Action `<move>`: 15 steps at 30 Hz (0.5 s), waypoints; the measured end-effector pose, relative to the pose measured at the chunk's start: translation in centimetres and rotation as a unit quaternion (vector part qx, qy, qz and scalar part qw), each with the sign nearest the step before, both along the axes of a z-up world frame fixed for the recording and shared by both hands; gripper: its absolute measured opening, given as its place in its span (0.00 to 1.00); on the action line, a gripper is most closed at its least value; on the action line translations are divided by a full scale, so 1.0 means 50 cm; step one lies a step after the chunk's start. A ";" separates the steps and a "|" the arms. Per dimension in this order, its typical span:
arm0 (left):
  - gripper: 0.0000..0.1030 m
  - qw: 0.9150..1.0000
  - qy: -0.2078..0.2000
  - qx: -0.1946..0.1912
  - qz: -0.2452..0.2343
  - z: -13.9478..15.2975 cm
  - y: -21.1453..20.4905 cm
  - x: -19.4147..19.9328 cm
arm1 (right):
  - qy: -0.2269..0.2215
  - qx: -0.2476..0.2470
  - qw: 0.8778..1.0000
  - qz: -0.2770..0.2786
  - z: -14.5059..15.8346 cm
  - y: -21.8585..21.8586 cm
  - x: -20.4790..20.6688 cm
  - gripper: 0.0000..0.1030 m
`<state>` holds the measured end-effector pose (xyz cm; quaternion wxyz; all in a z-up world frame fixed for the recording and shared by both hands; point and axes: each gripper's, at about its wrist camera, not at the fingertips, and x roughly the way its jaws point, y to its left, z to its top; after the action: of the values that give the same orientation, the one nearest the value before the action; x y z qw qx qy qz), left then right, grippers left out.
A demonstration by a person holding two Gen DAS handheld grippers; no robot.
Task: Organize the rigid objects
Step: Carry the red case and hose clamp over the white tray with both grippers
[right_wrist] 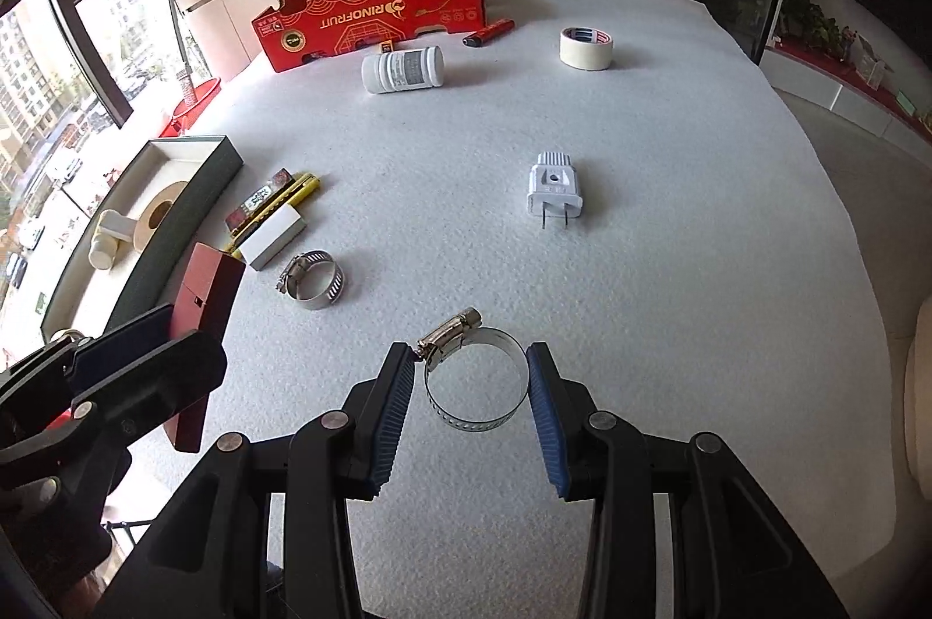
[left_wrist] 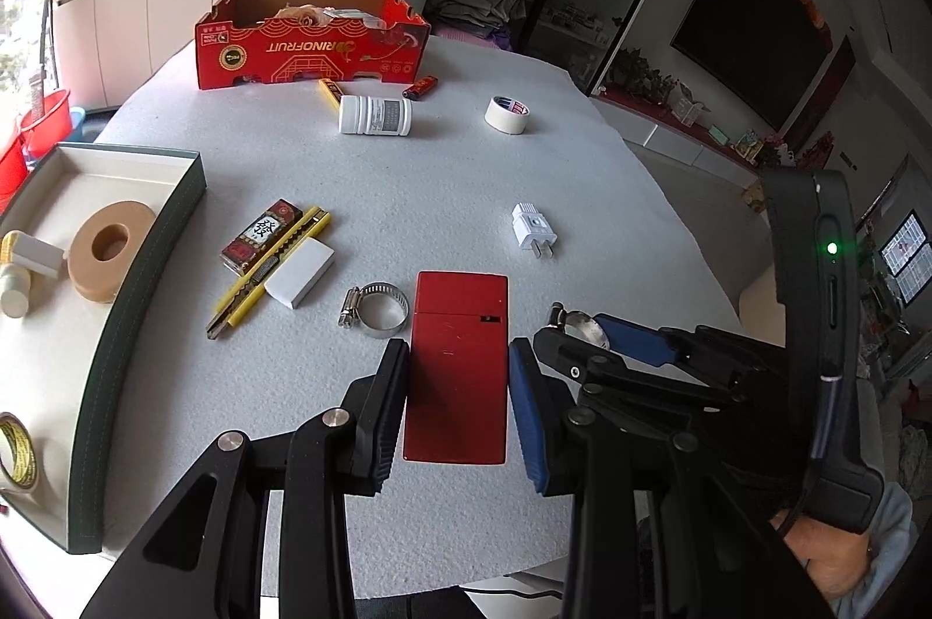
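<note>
My left gripper (left_wrist: 457, 374) is shut on a flat red case (left_wrist: 457, 363), held by its long sides; the right wrist view shows the red case (right_wrist: 204, 293) lifted and tilted above the table. My right gripper (right_wrist: 472, 374) is shut on a metal hose clamp (right_wrist: 475, 380), its pads touching both sides of the ring. In the left wrist view the right gripper (left_wrist: 588, 345) shows beside mine with the clamp (left_wrist: 576, 325). A second hose clamp (left_wrist: 376, 307) lies on the white table (left_wrist: 437, 188).
A green-edged tray (left_wrist: 116, 304) at left holds tape rolls and small bottles. Loose on the table are a yellow utility knife (left_wrist: 268, 264), a white box (left_wrist: 300, 272), a white plug (left_wrist: 533, 229), a white bottle (left_wrist: 376, 113), a tape roll (left_wrist: 507, 113) and a red carton (left_wrist: 309, 42).
</note>
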<state>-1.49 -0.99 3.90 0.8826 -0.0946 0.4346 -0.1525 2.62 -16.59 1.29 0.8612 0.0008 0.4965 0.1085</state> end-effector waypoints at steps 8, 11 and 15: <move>0.36 0.999 0.003 -0.012 0.039 -0.003 0.066 -0.010 | -0.005 0.002 0.999 0.039 0.009 0.076 0.010 0.40; 0.36 0.999 0.003 -0.016 0.052 -0.002 0.087 -0.011 | -0.005 0.001 0.999 0.049 0.011 0.099 0.013 0.40; 0.36 0.997 -0.001 -0.018 0.070 0.004 0.116 -0.014 | -0.005 -0.001 0.998 0.062 0.014 0.128 0.022 0.40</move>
<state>-2.20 4.79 4.11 0.8898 -0.1403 0.4229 -0.0986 3.70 -10.19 1.97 0.8556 -0.0311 0.4910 0.1610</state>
